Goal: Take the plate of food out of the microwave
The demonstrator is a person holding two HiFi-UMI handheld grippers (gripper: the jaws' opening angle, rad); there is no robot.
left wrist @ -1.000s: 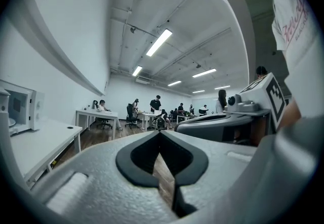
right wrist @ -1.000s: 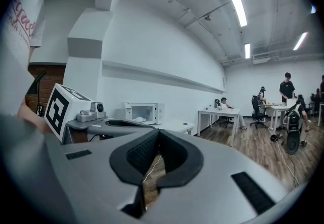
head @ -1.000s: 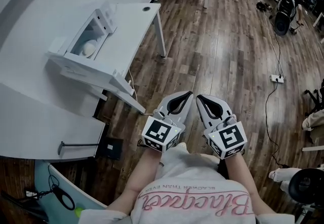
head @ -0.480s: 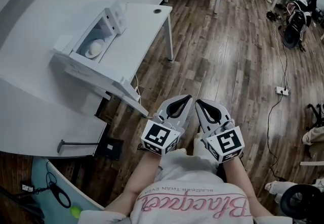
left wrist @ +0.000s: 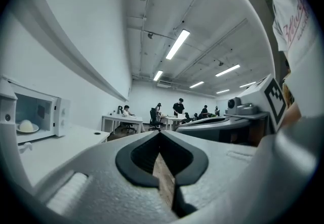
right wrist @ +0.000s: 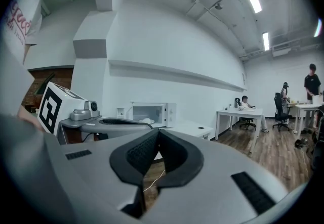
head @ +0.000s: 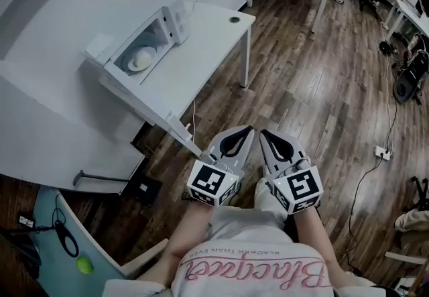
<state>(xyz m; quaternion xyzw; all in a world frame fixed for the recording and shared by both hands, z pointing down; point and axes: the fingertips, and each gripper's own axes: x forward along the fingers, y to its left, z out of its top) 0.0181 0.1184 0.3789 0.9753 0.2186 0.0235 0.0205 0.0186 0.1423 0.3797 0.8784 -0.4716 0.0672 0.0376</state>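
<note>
Head view shows the left gripper [head: 249,129] and right gripper [head: 263,133] side by side close to the person's body, above the wood floor [head: 301,88]; both have their jaws together with nothing between them; they seem carried this way because the reach has not begun; the microwave [head: 144,47] stands well apart on the white table [head: 201,54], its front open; inside it sits the plate of food [head: 142,57], a pale mound, untouched.

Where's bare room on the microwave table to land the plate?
Bare tabletop in front of the microwave, from its open door across to the grommet hole at the far corner. Crowded only inside the microwave, where the plate sits.
</note>
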